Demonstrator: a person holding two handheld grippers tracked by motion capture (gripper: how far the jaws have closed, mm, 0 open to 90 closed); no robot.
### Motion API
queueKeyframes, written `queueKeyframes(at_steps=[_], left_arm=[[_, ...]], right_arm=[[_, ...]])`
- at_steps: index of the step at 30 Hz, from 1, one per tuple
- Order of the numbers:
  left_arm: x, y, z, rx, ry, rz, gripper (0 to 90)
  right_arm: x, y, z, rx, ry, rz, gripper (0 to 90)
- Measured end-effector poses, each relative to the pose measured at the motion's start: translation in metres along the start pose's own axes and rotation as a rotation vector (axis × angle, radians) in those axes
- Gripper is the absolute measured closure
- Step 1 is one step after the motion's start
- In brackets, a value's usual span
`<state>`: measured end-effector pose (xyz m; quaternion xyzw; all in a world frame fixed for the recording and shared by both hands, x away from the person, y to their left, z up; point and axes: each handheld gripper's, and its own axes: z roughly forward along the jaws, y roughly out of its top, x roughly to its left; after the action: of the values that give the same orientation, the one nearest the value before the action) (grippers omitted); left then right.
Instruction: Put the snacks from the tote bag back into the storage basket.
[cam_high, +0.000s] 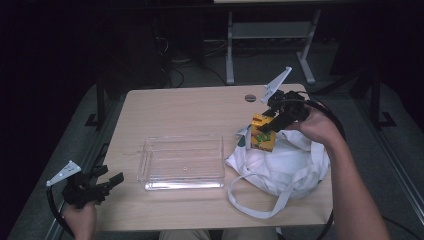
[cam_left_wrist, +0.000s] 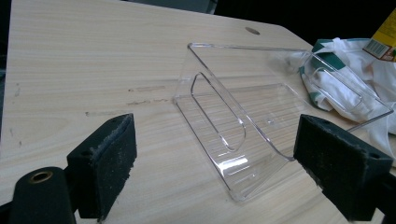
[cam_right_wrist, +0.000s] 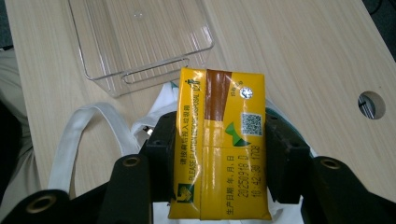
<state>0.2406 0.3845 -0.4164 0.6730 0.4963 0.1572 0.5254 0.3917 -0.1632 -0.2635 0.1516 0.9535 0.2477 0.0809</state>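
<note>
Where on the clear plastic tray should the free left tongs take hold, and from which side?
Grip the clear tray by its near end wall, coming from the left tongs' side: that thin upright wall with a handle slot faces their open pads.

Place: a lab or test room set up for recording handling work
Table: one pale wood-effect table (cam_high: 200, 107) with a round cable hole (cam_high: 250, 98)
Floor: grey carpet, cables (cam_high: 172, 62) trailing behind
Background: dark, with the white metal legs of another desk (cam_high: 230, 50)
Gear: a person at the table holds tracked hand grippers
</note>
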Motion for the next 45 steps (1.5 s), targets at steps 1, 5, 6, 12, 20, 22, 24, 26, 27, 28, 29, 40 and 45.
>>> queueKeyframes(at_steps=[1,5,6,12,20,22,24,26,27,28,29,40,45], left_arm=[[0.000,0.000,0.000,0.002,0.001,0.001,12.6],[0.000,0.000,0.000,-0.002,0.002,0.000,12.7],[0.000,0.000,0.000,-0.002,0.002,0.000,12.7],[0.000,0.000,0.000,-0.002,0.003,-0.003,12.7],[0.000,0.000,0.000,0.001,0.000,-0.001,12.7],[-0.001,0.000,0.000,-0.002,-0.001,-0.003,12.7],[-0.001,0.000,0.000,-0.004,-0.004,-0.004,12.7],[-0.001,0.000,0.000,0.000,-0.003,-0.003,12.7],[-0.001,0.000,0.001,0.001,-0.004,0.000,12.7],[-0.001,0.000,0.001,0.001,-0.004,-0.001,12.7],[-0.001,0.000,0.001,0.001,-0.004,-0.001,12.7],[-0.001,0.000,0.001,0.004,0.000,0.002,12.7],[-0.001,0.000,0.001,0.001,-0.003,-0.001,12.7]], right_arm=[[0.000,0.002,0.000,0.000,0.003,-0.001,52.1],[0.000,0.007,0.002,-0.010,0.006,-0.010,52.2],[0.000,0.009,0.002,-0.010,0.008,-0.012,52.2],[0.000,0.016,0.003,-0.013,0.008,-0.023,52.2],[-0.002,0.025,0.003,-0.020,0.010,-0.044,52.2],[-0.001,0.027,0.005,-0.025,0.018,-0.041,52.2],[-0.002,0.029,0.006,-0.027,0.017,-0.049,52.2],[-0.002,0.030,0.007,-0.028,0.023,-0.046,52.2],[-0.003,0.031,0.008,-0.025,0.020,-0.051,52.2],[-0.003,0.032,0.009,-0.025,0.025,-0.048,52.2],[-0.003,0.033,0.009,-0.025,0.023,-0.050,52.2],[-0.002,0.051,0.012,-0.036,0.033,-0.085,52.2],[0.000,0.062,0.015,-0.039,0.043,-0.100,52.2]])
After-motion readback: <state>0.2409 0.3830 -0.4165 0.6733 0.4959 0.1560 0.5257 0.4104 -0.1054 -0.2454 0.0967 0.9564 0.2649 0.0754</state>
